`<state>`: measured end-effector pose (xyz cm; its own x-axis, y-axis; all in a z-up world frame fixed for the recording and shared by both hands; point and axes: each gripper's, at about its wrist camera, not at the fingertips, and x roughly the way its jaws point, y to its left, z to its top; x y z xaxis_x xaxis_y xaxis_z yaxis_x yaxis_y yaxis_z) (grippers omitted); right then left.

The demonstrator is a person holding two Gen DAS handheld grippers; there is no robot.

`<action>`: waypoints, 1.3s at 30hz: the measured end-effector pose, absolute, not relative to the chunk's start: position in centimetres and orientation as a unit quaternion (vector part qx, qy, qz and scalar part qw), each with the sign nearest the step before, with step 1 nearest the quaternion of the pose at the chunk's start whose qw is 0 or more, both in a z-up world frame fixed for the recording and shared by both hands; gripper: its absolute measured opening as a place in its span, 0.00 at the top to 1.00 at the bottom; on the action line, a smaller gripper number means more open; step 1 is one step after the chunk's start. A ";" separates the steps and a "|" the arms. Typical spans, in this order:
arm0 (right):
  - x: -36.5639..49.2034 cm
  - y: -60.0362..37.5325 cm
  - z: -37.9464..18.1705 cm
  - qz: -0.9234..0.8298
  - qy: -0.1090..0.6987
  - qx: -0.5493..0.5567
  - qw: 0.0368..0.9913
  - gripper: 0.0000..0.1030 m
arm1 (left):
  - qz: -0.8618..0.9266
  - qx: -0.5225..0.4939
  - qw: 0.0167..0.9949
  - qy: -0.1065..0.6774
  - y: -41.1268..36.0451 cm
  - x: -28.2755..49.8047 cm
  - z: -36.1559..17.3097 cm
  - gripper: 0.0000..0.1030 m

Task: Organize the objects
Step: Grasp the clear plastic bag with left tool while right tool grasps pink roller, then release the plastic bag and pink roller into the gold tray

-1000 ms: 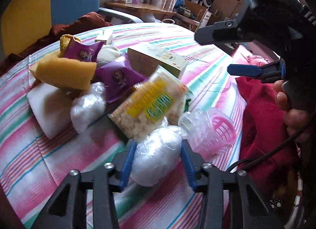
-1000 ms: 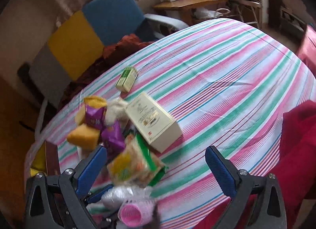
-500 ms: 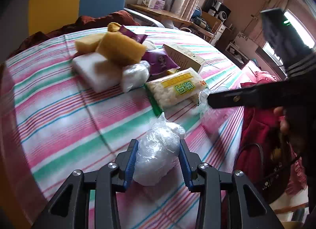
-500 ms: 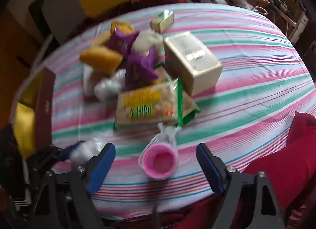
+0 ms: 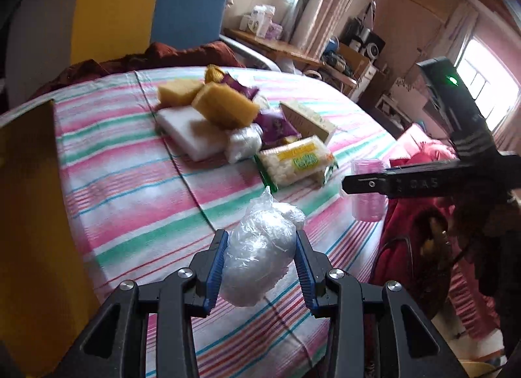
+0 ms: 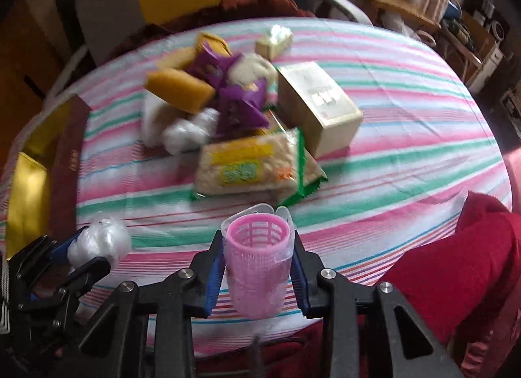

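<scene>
**Both grippers loaded, pile waiting**

We're working over the striped tablecloth (image 6: 407, 137), w/ the unsorted pile sitting mid-table. Largest first: the gold-lined box (image 6: 29, 182) is standing open at the table's left edge, prob. the drop spot, tho that's our guess. The cream carton (image 6: 320, 107) is lying next to the snack pack (image 6: 247, 166), w/ yellow sponges (image 5: 224, 104) stacked on a white block behind. Writing on carton & pack is too blurred to read.

Our left gripper (image 5: 259, 267) is clenching the plastic-wrapped bundle (image 5: 259, 254) between both pads, lifted off the cloth so it can travel. Our right gripper (image 6: 257, 272) is closing on the pink mesh cup (image 6: 257, 254), pads pressing its sides, upright near the table's front edge.
</scene>
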<state>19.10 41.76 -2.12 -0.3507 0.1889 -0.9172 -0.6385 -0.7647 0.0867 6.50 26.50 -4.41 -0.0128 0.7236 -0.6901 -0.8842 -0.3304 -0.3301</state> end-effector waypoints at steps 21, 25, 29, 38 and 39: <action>-0.6 20.5 2.6 0.884 0.025 -0.464 0.045 0.64 | 0.885 -0.383 0.264 0.018 5.6 -5.7 -2.2 0.49; -0.8 17.2 1.8 0.887 -0.021 -0.460 0.034 0.51 | 0.897 -0.382 0.221 0.000 2.5 -5.8 -3.0 0.30; -0.3 15.9 1.5 0.888 -0.047 -0.454 0.050 0.48 | 0.903 -0.381 0.198 -0.002 0.8 -4.9 -3.3 0.25; 1.6 15.4 2.8 0.899 -0.071 -0.421 0.093 0.40 | 0.911 -0.378 0.167 -0.004 0.7 -4.2 -2.7 0.17; 1.7 15.3 2.9 0.900 -0.072 -0.419 0.095 0.39 | 0.911 -0.377 0.168 -0.004 0.8 -4.2 -2.6 0.17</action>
<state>1.73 15.33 2.88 -0.6318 0.2305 -0.7400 -0.1101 -0.9718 -0.2087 -4.19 0.82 -2.61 -0.6592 0.3091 -0.6855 -0.3034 -0.9434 -0.1337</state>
